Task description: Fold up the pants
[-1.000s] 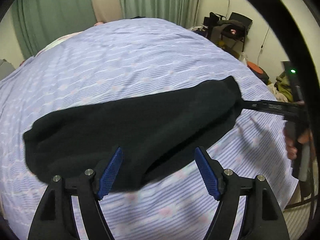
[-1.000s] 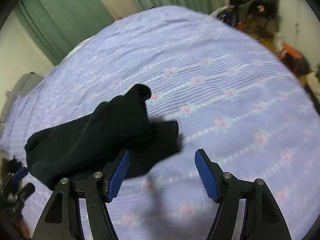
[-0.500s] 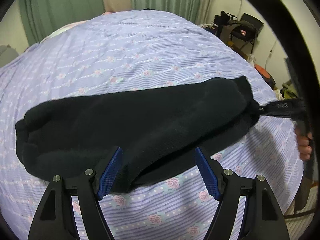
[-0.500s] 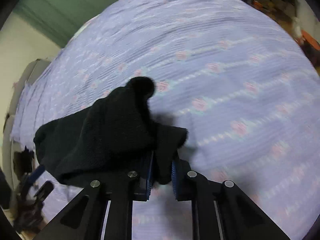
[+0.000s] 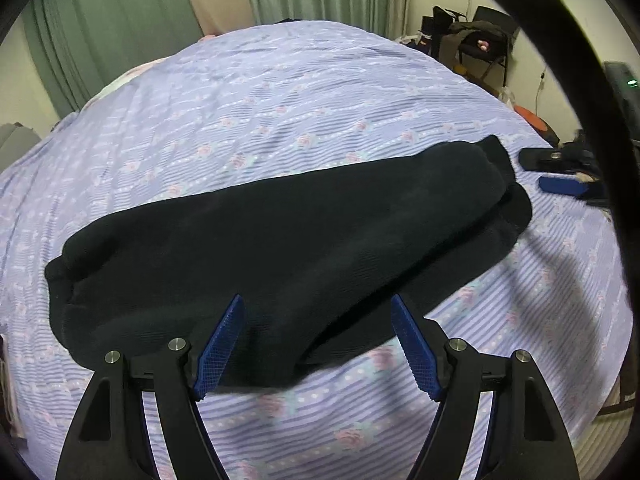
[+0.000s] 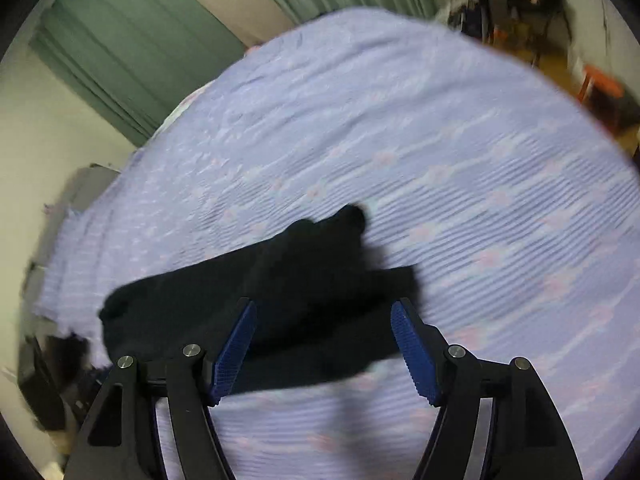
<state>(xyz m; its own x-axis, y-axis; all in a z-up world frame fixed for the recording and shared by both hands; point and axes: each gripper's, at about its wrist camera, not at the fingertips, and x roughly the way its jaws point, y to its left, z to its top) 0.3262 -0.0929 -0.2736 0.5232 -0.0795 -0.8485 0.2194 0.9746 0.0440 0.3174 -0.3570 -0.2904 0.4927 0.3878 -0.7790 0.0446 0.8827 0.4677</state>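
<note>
The left gripper (image 5: 318, 340) hovers low over the near edge of the black pants (image 5: 280, 256), its blue ribbed pads spread wide and holding nothing. The right gripper (image 6: 324, 346) is likewise wide apart and empty, poised over one end of the same garment. The pants, soft knit fabric folded lengthwise into a long band, lie on a bed (image 5: 320, 100) covered in lavender striped, rose-patterned cloth.
</note>
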